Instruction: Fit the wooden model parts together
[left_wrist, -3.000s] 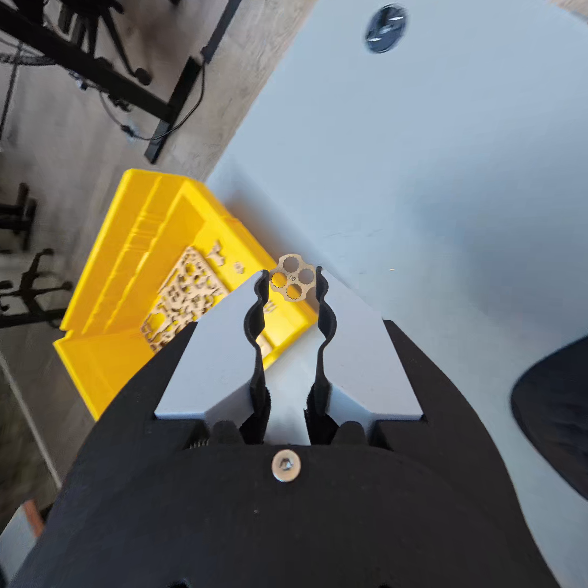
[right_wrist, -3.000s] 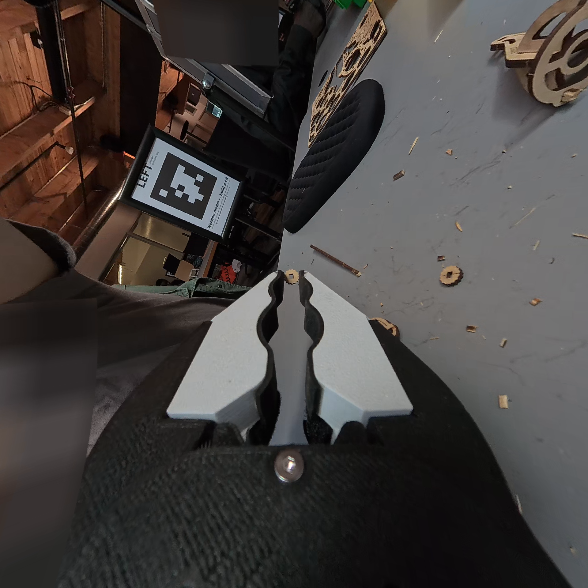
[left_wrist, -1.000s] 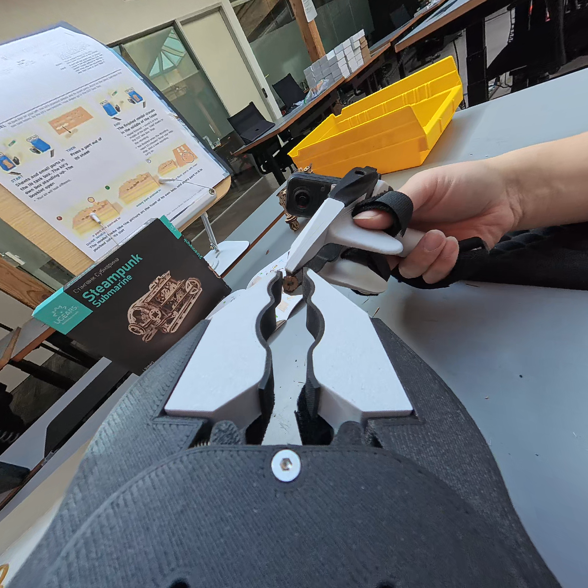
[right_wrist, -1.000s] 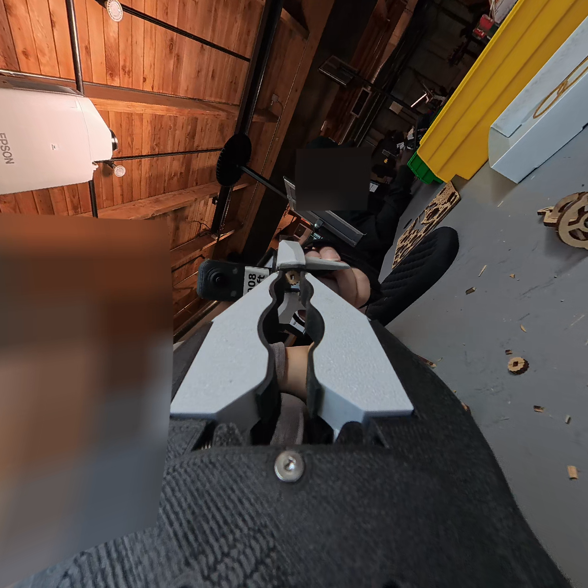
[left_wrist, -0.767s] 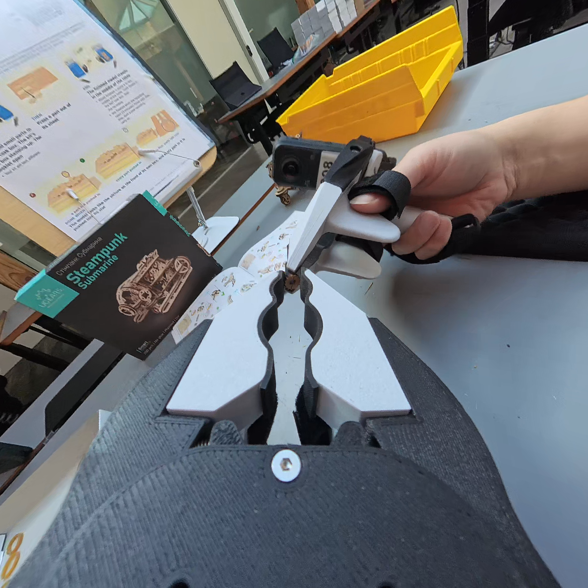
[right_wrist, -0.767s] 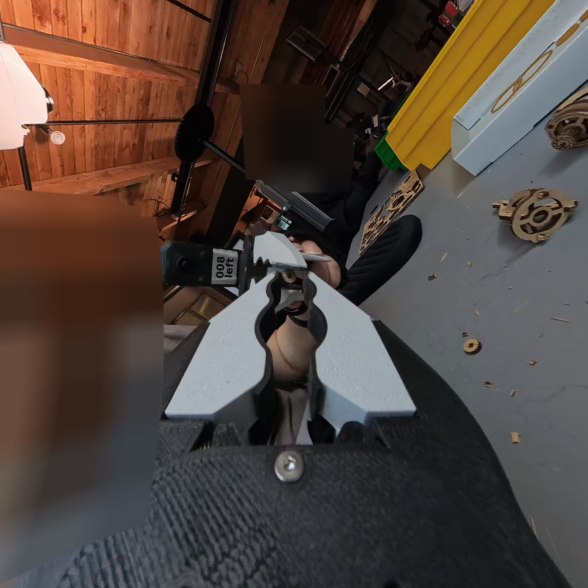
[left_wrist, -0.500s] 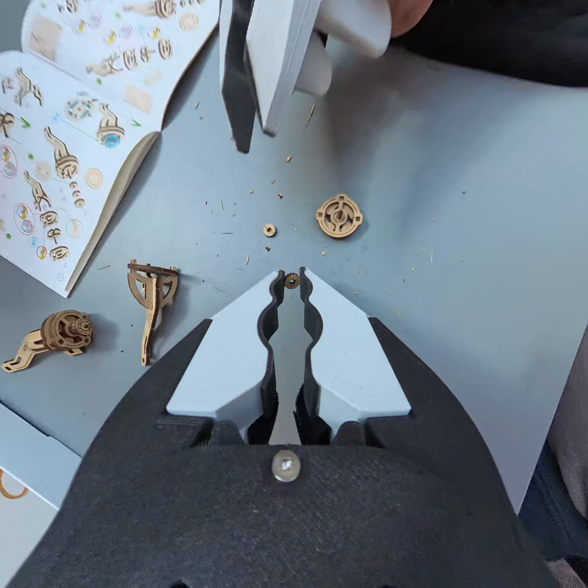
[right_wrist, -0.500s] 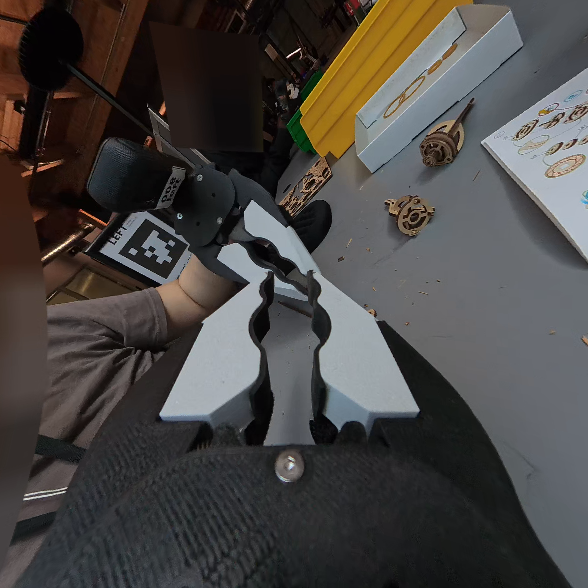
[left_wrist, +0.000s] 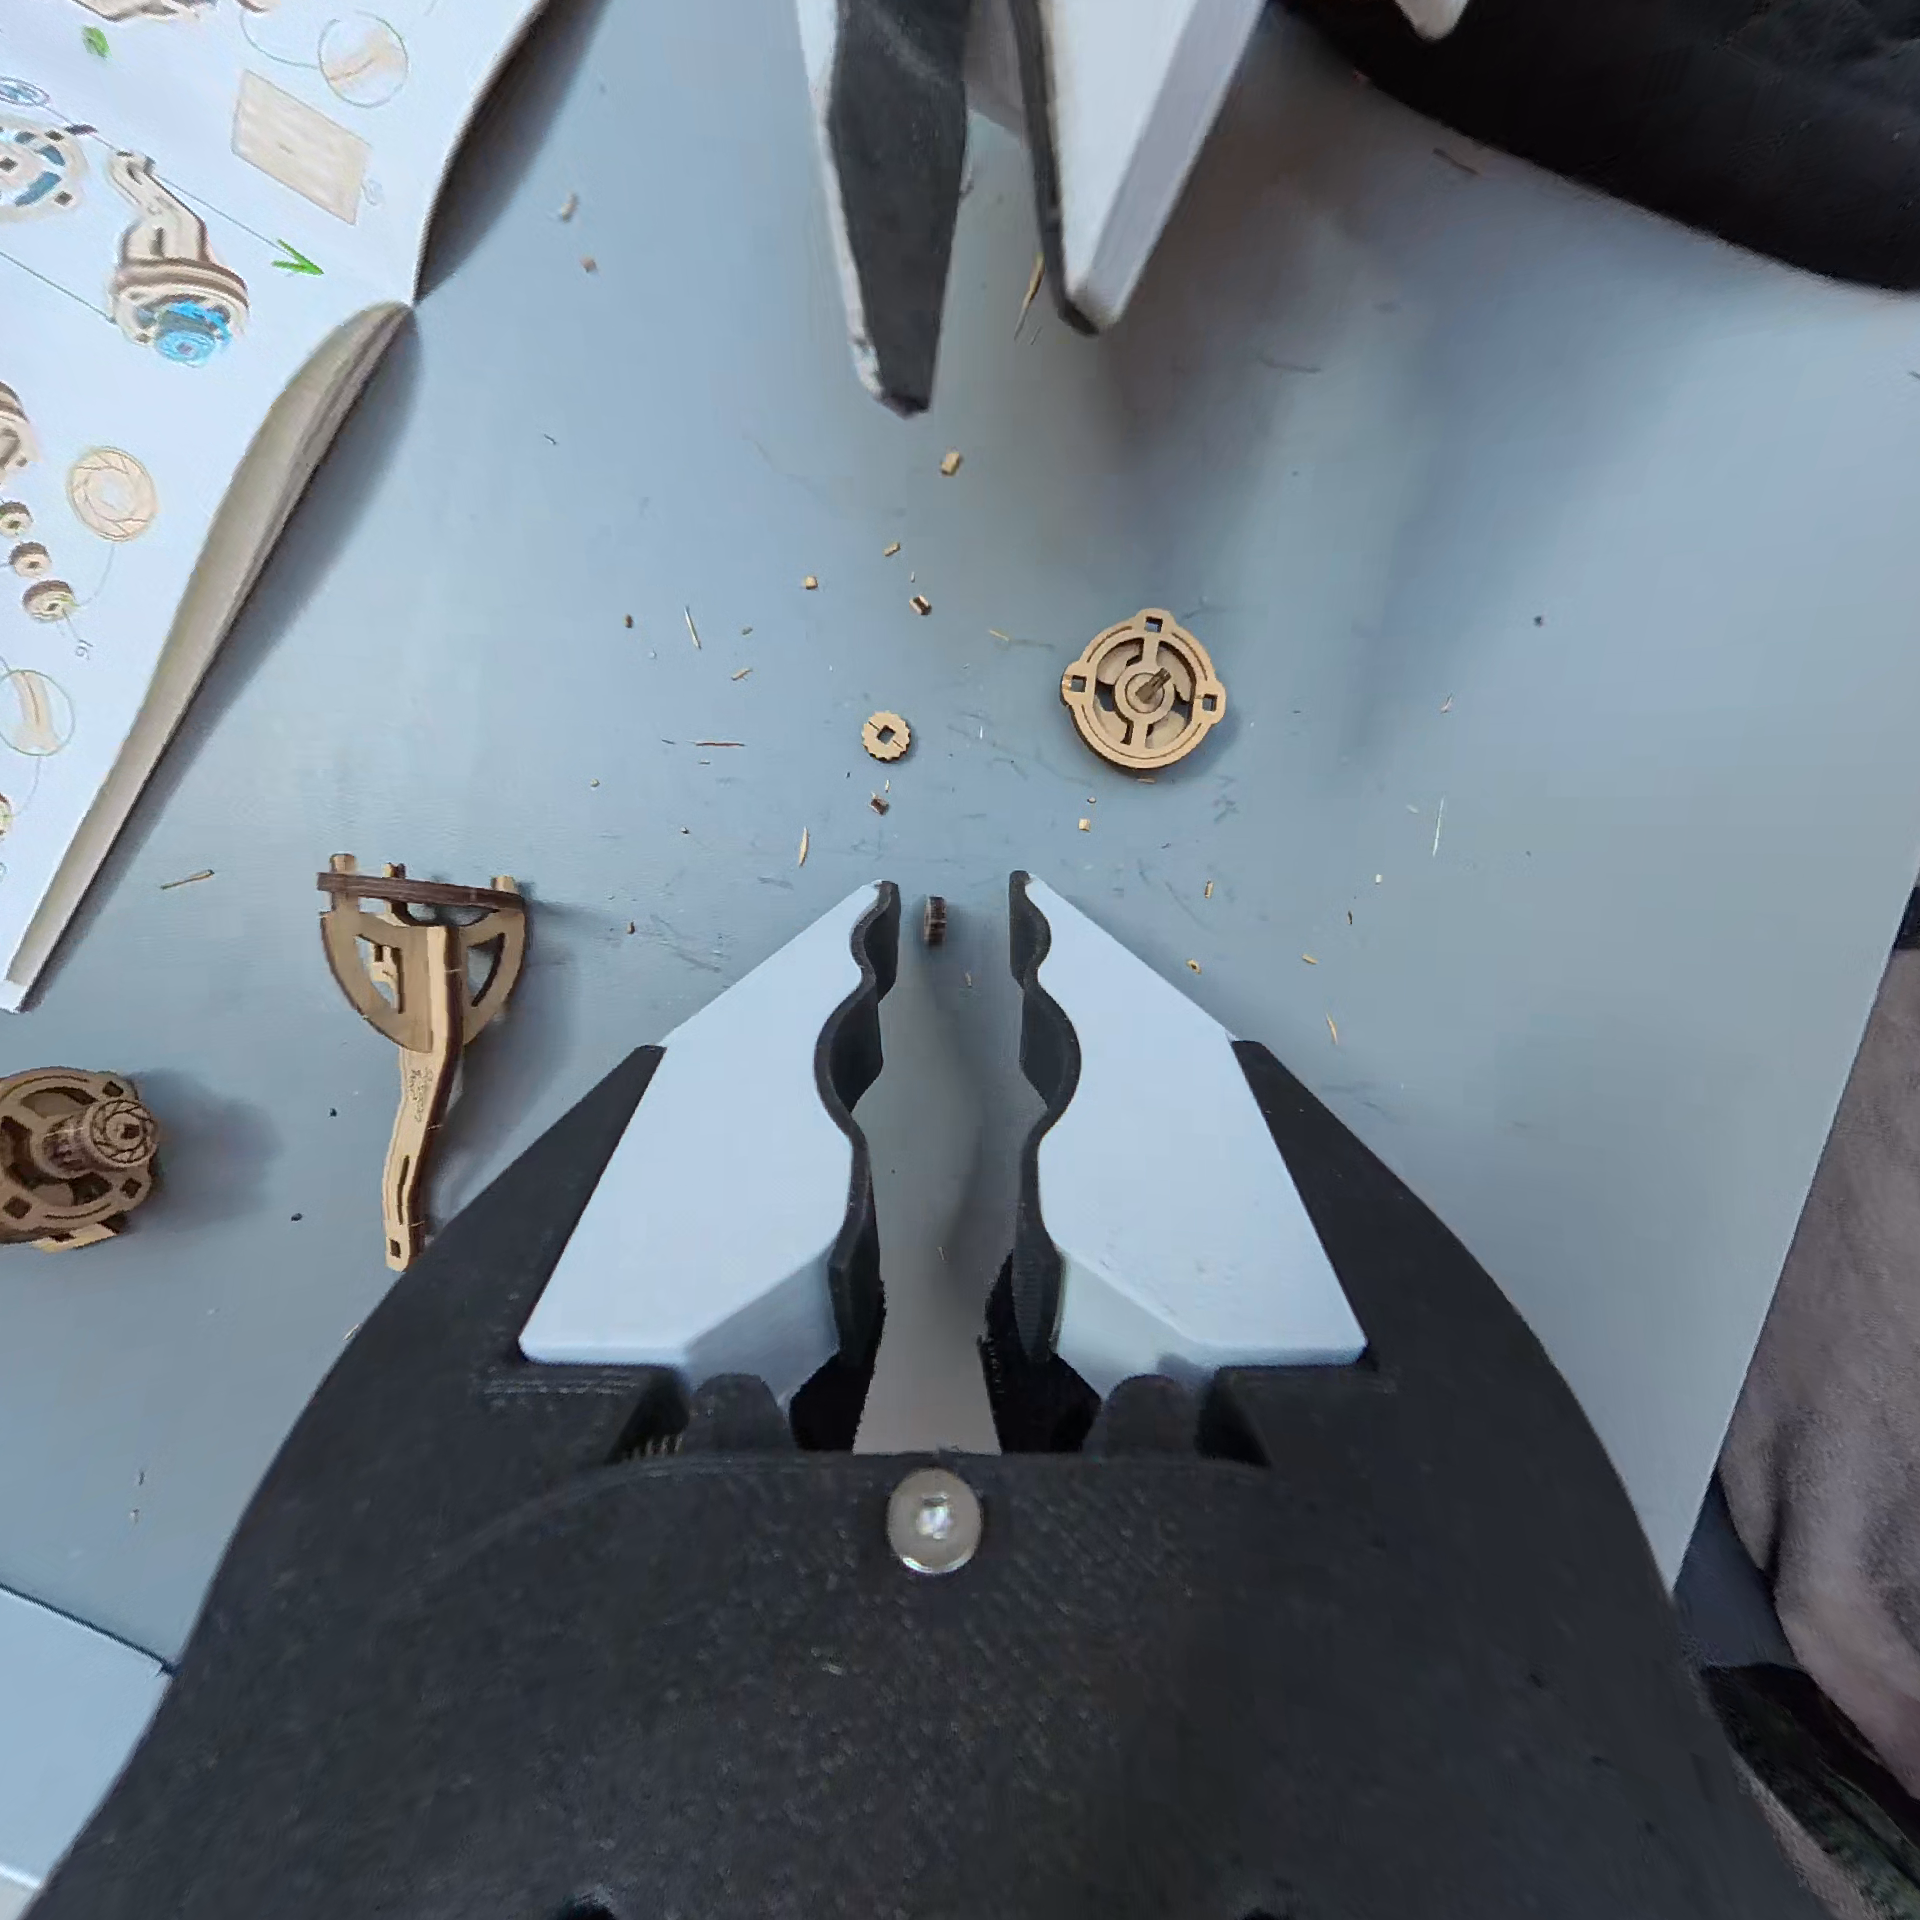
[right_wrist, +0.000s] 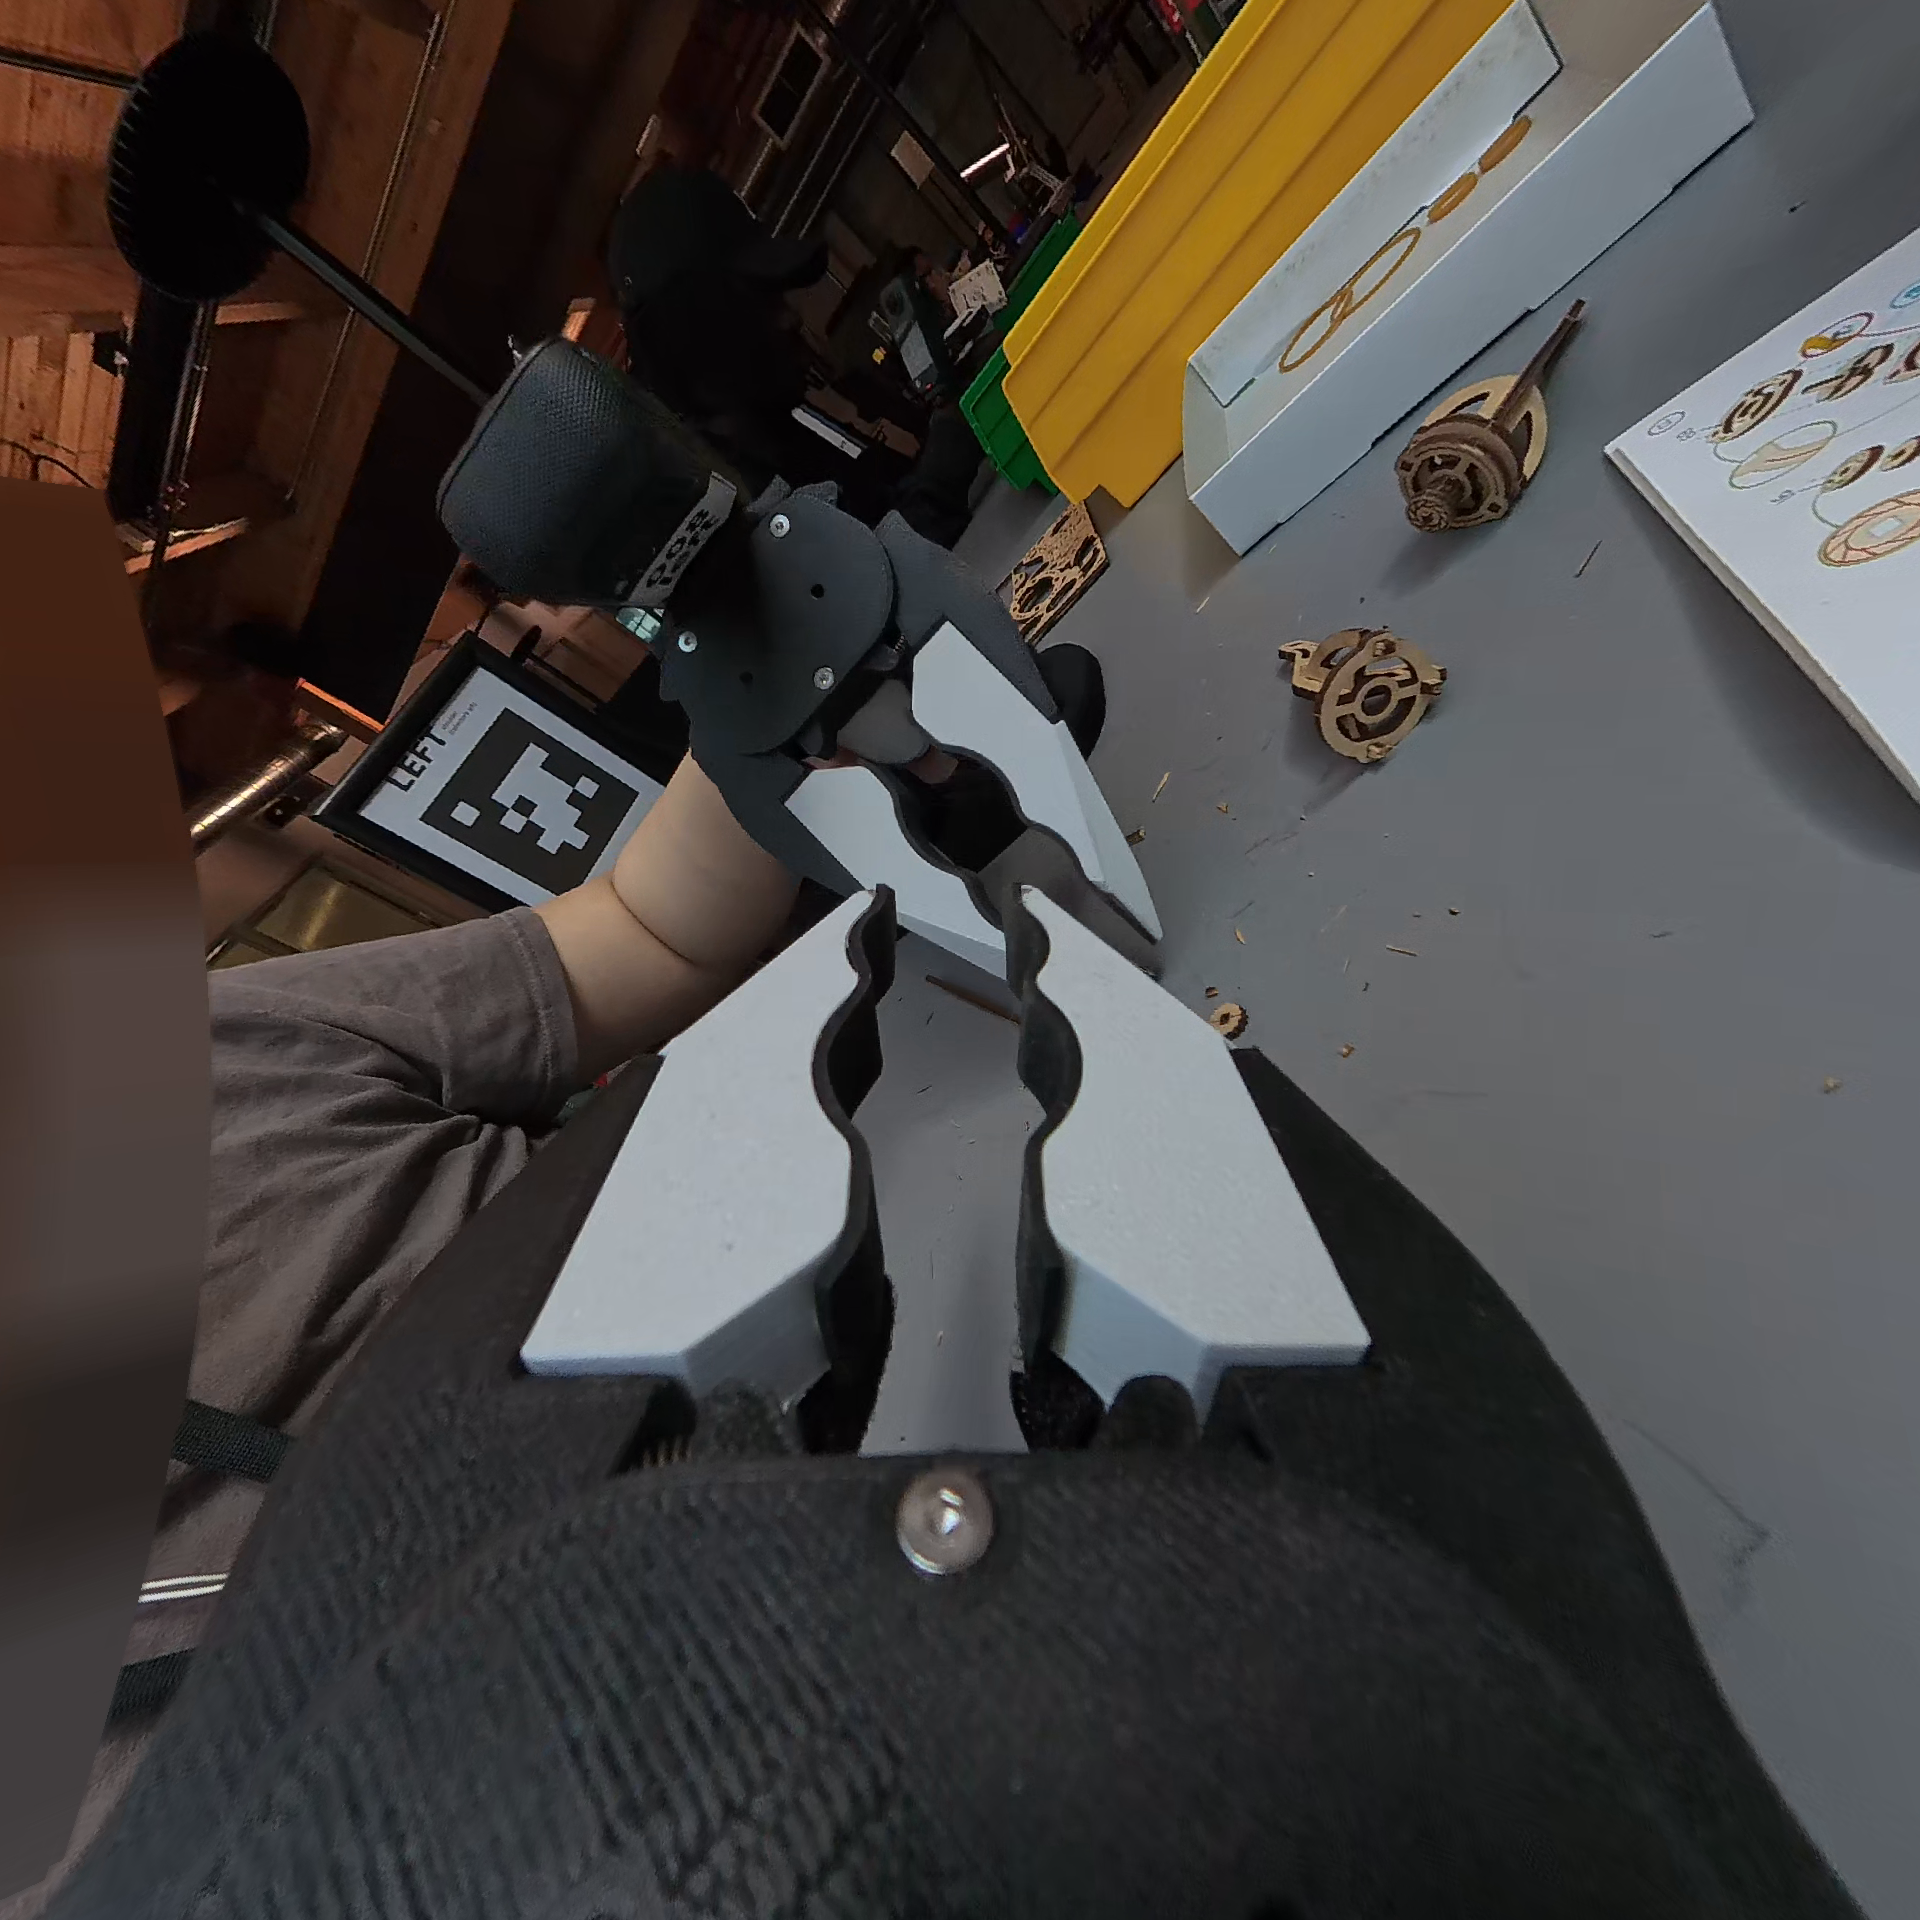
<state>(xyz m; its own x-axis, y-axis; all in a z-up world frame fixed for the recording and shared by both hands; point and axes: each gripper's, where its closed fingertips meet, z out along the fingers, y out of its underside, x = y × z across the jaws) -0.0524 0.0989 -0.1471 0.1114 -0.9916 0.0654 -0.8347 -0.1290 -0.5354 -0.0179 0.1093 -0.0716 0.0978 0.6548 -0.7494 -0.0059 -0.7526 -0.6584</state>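
Above the grey tabletop (left_wrist: 1455, 436), the left tongs (left_wrist: 943, 902) are pointing steeply downward, jaws standing parted with a clear gap. A small wooden gear (left_wrist: 934, 921) is sitting edge-on between the fingertips, touching neither pad; whether it is resting on the surface or in the air cannot be told. The right tongs (right_wrist: 948, 906) are angling low across the tabletop toward the left tongs, jaws likewise parted and gripping nothing. In the left wrist view the right tongs (left_wrist: 977, 343) are entering from the top edge, their upper body cut off by the frame.

A second small gear (left_wrist: 886, 739) is lying flat just ahead of the left tongs, with a round wooden disc assembly (left_wrist: 1141, 690) near it to the right. A fan-shaped wooden part (left_wrist: 416, 997) is lying to the left, and a drum-shaped assembly (left_wrist: 68, 1153) is showing partly at the left edge. An open instruction booklet (left_wrist: 135, 343) is running out of frame at upper left. In the right wrist view, a forearm (right_wrist: 665, 914) in a grey sleeve is carrying the left tongs; the hand itself is hidden behind the tool body.
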